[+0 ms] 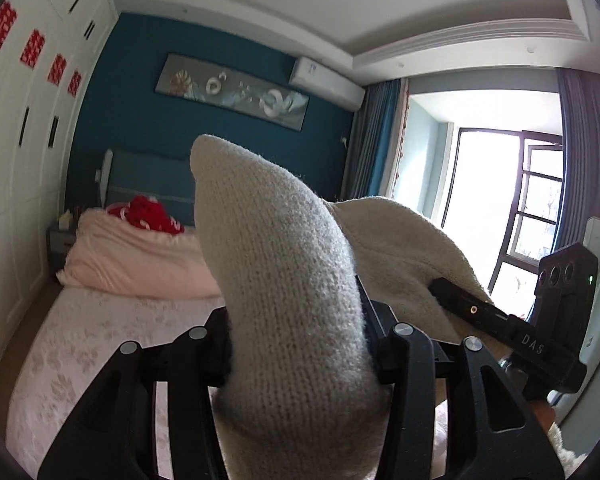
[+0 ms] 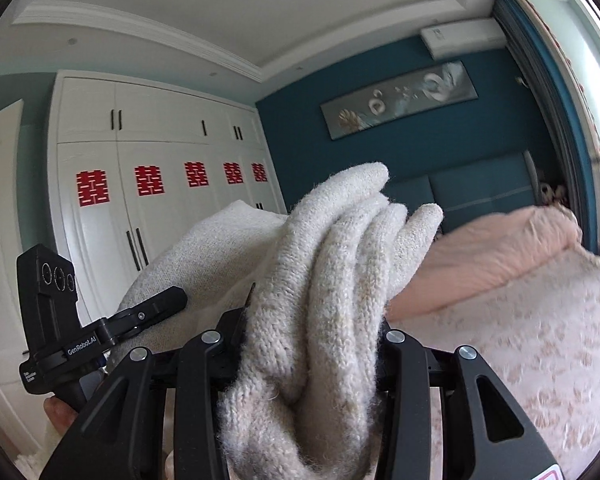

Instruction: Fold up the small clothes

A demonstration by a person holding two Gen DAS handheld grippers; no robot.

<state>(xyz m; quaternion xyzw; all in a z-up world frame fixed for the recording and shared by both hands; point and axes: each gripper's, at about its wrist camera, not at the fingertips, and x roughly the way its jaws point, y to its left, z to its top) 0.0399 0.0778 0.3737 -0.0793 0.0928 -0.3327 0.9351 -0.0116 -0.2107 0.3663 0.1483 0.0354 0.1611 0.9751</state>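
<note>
A cream knitted garment is held up in the air between both grippers. My left gripper is shut on one bunched edge of it, which sticks up past the fingers. My right gripper is shut on several bunched folds of the same knit. The garment stretches between them; its span shows behind in both views. The right gripper's body shows at the right of the left wrist view, the left one at the left of the right wrist view. The fingertips are hidden by the fabric.
A bed with a pink floral sheet lies below. A folded pink duvet and a red item lie near the headboard. White wardrobes line one wall; a window is opposite.
</note>
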